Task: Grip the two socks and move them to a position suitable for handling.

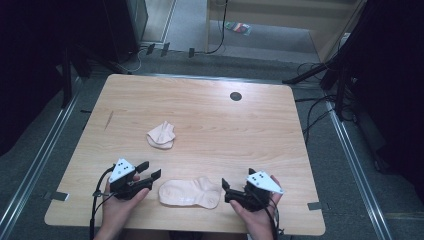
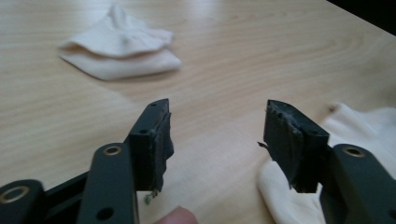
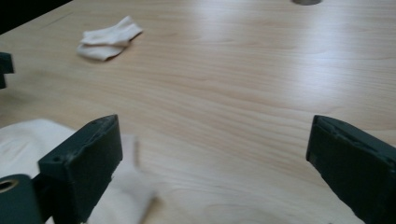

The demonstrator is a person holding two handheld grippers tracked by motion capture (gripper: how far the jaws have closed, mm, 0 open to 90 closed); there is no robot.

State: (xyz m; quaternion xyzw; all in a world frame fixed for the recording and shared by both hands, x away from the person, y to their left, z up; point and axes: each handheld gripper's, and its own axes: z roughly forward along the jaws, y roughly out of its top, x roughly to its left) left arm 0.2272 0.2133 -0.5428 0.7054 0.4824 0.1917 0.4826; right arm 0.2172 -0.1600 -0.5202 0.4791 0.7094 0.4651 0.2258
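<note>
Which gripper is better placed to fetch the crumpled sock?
Left, probably. The left gripper is open, empty and points toward the crumpled sock. The right gripper sits across the flat sock, farther off.

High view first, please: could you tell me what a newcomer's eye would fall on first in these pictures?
A pale sock lies flat at the near edge of the wooden table, right between the left gripper and the right gripper, both with jaws open and nothing in them. A second sock, crumpled, sits farther back toward the table's middle. A small dark round hole marks the far side.
</note>
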